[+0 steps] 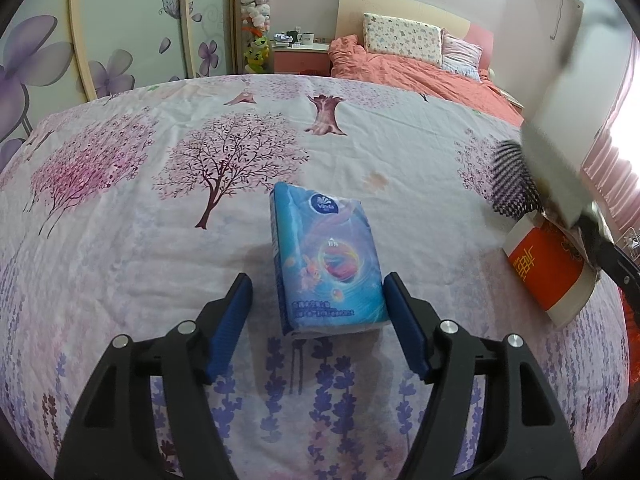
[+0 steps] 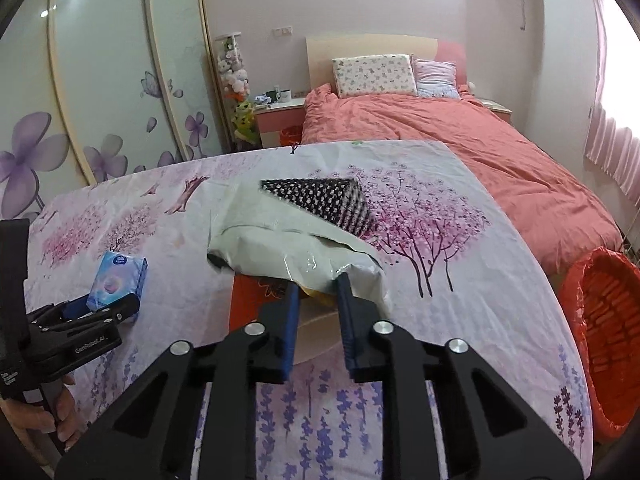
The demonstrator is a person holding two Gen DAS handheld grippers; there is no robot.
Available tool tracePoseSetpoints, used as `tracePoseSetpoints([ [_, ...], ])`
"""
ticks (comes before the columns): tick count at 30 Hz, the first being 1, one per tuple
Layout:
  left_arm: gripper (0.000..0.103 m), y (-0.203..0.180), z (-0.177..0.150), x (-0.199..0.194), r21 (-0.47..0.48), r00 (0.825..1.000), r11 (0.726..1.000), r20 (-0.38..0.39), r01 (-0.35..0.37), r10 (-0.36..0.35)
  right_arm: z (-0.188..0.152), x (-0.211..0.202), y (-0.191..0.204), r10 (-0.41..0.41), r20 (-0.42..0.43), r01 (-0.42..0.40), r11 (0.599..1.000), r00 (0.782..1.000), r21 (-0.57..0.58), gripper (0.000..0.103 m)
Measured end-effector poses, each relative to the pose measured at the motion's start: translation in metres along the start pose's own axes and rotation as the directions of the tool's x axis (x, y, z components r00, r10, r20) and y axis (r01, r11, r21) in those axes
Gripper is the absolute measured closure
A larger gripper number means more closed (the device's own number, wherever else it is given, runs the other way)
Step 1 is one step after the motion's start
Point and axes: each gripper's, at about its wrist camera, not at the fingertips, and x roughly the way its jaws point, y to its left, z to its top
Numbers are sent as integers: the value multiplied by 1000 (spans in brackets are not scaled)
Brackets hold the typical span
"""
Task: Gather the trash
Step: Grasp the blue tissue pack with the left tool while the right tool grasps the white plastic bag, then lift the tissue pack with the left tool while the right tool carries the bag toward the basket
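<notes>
Now right tongs (image 2: pixel 318 294) clamped on grey bag (image 2: pixel 296 244), ready for red bin (image 2: pixel 600 336); left tongs (image 1: pixel 318 300) apart, straddling tissue pack (image 1: pixel 326 260) on table (image 1: pixel 140 240).

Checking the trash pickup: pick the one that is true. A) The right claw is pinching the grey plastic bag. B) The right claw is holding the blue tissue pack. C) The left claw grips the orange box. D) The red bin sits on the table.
A: the right claw is closed on the edge of the grey plastic bag, while the blue tissue pack lies free between the open left claw's fingers.
</notes>
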Motion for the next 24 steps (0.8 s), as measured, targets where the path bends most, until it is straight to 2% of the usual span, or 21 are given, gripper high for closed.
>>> tracePoseSetpoints([
  [6, 36, 0, 0, 0, 0, 1000, 1000, 0, 0, 0, 2, 5, 3, -19, 1, 19, 1000, 1000, -14, 85],
  [7, 36, 0, 0, 0, 0, 1000, 1000, 0, 0, 0, 2, 6, 3, -20, 1, 20, 1000, 1000, -14, 92],
  [8, 36, 0, 0, 0, 0, 1000, 1000, 0, 0, 0, 2, 5, 1, -18, 5, 18, 1000, 1000, -12, 94],
  [17, 35, -1, 1, 0, 12, 1000, 1000, -5, -6, 6, 7, -24, -35, -4, 64, -5, 990, 998, 139, 100],
  [21, 35, -5, 0, 1, 28, 1000, 999, -8, -25, 25, 9, -37, -54, -30, 82, 13, 980, 996, 198, 100],
  [24, 35, -5, 0, 0, 27, 1000, 999, -6, -22, 22, 6, -43, -66, -75, 73, 57, 972, 995, 227, 100],
])
